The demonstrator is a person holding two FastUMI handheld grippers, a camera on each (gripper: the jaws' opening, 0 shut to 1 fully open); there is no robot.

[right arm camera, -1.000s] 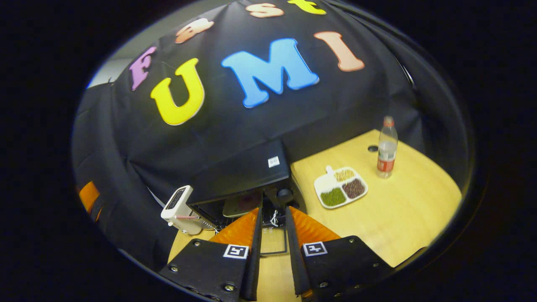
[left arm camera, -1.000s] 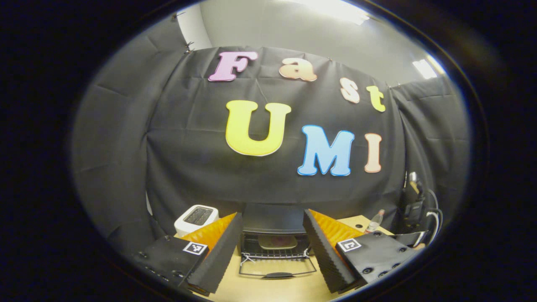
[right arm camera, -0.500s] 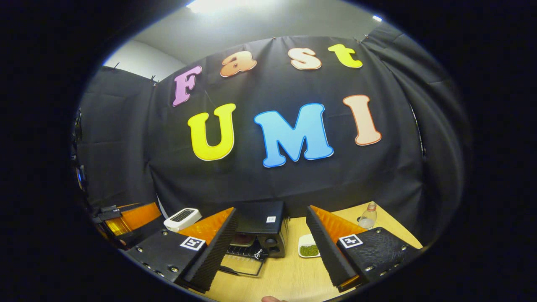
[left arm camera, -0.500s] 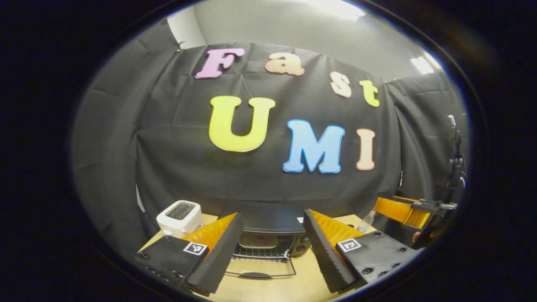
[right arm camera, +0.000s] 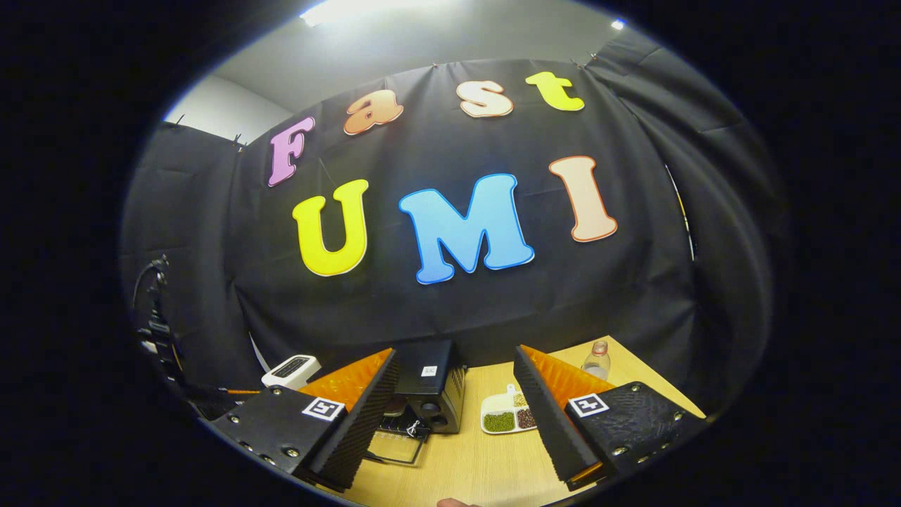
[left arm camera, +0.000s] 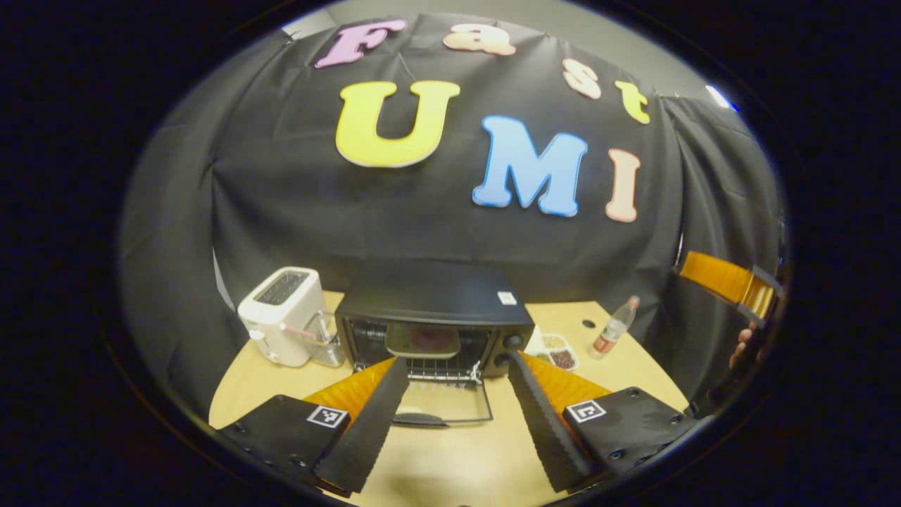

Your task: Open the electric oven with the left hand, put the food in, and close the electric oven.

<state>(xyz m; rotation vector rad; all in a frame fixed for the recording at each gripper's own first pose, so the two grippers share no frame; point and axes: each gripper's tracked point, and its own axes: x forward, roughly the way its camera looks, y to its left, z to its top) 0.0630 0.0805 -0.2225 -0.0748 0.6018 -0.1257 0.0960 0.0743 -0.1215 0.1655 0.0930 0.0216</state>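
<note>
Oven door down, food inside, closing not yet done

The electric oven (left arm camera: 433,317) stands on the tabletop (left arm camera: 619,366) with its door (left arm camera: 443,405) folded flat in front and a plate of food (left arm camera: 422,339) on the rack inside. Both the left tongs (left arm camera: 450,415) and the right tongs (right arm camera: 454,415) are spread wide and empty, held back from the oven. The door could be missed or slammed if its handle is lifted off-centre, and the oven could be shoved toward the toaster (left arm camera: 281,313) beside it. A compartment tray (left arm camera: 556,350) and a bottle (left arm camera: 612,327) lie on the oven's other side. A small white sticker (left arm camera: 505,298) is seen on the oven top; nothing on it can be read.
</note>
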